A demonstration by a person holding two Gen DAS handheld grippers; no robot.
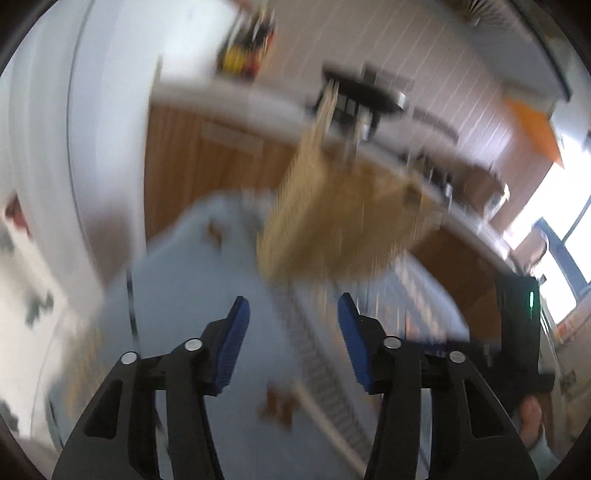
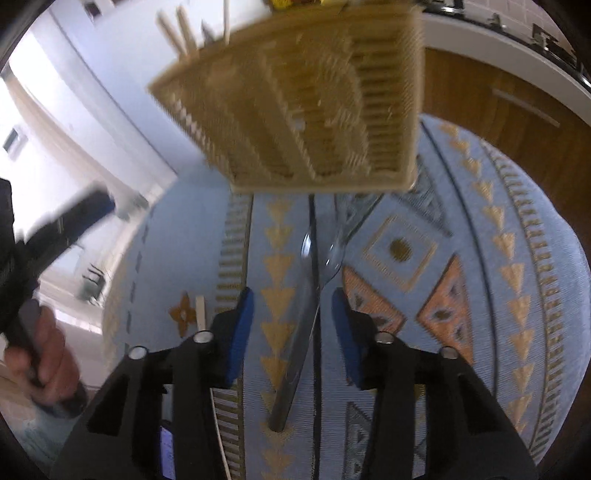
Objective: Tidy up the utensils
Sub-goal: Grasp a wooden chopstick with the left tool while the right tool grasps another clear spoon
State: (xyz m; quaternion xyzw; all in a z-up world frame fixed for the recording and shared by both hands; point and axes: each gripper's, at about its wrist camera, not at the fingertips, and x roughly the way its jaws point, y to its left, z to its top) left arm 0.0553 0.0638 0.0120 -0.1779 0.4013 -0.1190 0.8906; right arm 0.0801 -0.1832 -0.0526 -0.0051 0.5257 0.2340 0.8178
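Observation:
A woven wicker utensil holder (image 2: pixel 306 107) stands at the far side of the patterned tablecloth (image 2: pixel 480 258), with wooden sticks (image 2: pixel 177 29) poking out of it. Two metal spoons (image 2: pixel 314 266) lie crossed on the cloth just below it. My right gripper (image 2: pixel 291 295) is open, with the spoon handle (image 2: pixel 295 350) lying between its blue pads, not gripped. My left gripper (image 1: pixel 293 306) is open and empty above the cloth, with the wicker holder (image 1: pixel 332 221) blurred ahead of it. The left gripper also shows at the left of the right wrist view (image 2: pixel 74 218).
A wooden stick (image 2: pixel 200 310) lies on the cloth left of the right gripper. Wooden cabinets (image 1: pixel 207 162) and a white counter (image 1: pixel 236 99) with a dark rack (image 1: pixel 362 96) lie behind the table. The right hand's device (image 1: pixel 517 332) is at the right edge.

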